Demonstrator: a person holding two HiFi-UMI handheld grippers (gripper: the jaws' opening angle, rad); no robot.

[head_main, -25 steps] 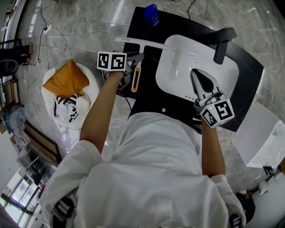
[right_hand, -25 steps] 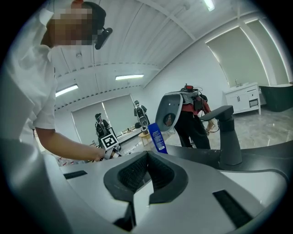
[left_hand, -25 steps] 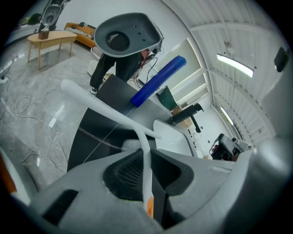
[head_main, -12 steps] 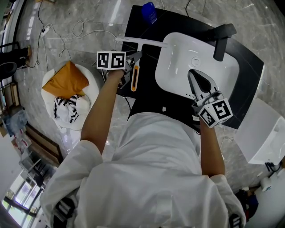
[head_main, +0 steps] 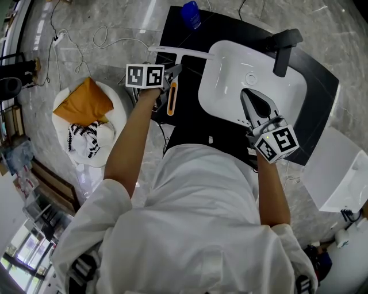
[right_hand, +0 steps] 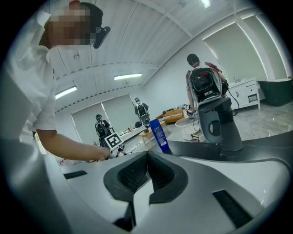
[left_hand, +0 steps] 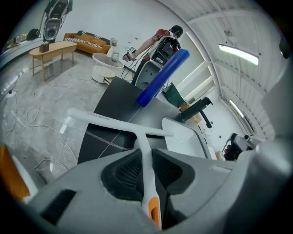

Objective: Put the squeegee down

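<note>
The squeegee (head_main: 181,53) is white with an orange grip end; it lies on the black counter (head_main: 190,123), its blade across the far edge to the left of the sink. In the left gripper view its handle (left_hand: 145,151) runs between the pads of my left gripper (left_hand: 146,157), whose jaws are opening; the pads stand beside the handle without pressing on it. In the head view my left gripper (head_main: 175,72) sits over the handle. My right gripper (head_main: 248,95) hovers over the sink's near side, its tips (right_hand: 147,155) together with nothing in them.
A white sink basin (head_main: 230,74) with a black faucet (head_main: 283,49) fills the counter's right half. A blue bottle (head_main: 191,15) stands at the counter's far edge. A white round seat with orange cloth (head_main: 86,100) is on the floor at left; cables lie beyond it.
The left jaws have spread slightly round the squeegee handle. Both hands have stayed almost where they were.
</note>
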